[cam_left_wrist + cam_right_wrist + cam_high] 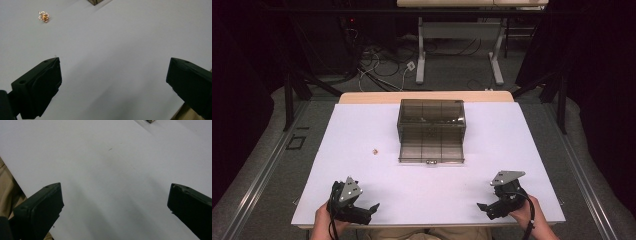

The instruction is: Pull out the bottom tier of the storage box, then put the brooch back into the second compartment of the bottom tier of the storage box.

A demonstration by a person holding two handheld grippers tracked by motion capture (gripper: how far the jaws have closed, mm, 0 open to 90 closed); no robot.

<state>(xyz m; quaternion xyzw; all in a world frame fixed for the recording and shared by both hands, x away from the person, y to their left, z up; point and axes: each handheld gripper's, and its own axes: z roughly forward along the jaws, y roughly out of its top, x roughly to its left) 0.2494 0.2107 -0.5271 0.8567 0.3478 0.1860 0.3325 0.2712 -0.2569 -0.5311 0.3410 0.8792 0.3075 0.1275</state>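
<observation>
Brooch (375, 150), small, gold, flower-like, lies on white table (362, 130), left of box (431, 131), well apart from both grippers. Box smoky, see-through, drawer pulled out toward person; dividers inside, contents hard to make out. Left gripper (371, 210) at near left edge, jaws wide, nothing between. Right gripper (484, 207) at near right edge, jaws wide, nothing between. Box corner cut off at top of both gripper views.

A lab or test room: a white table (362, 150) boxed in by black frame posts (288, 100), dark curtains, loose cables (377, 67) on grey carpet and a desk stand (459, 30) behind.
</observation>
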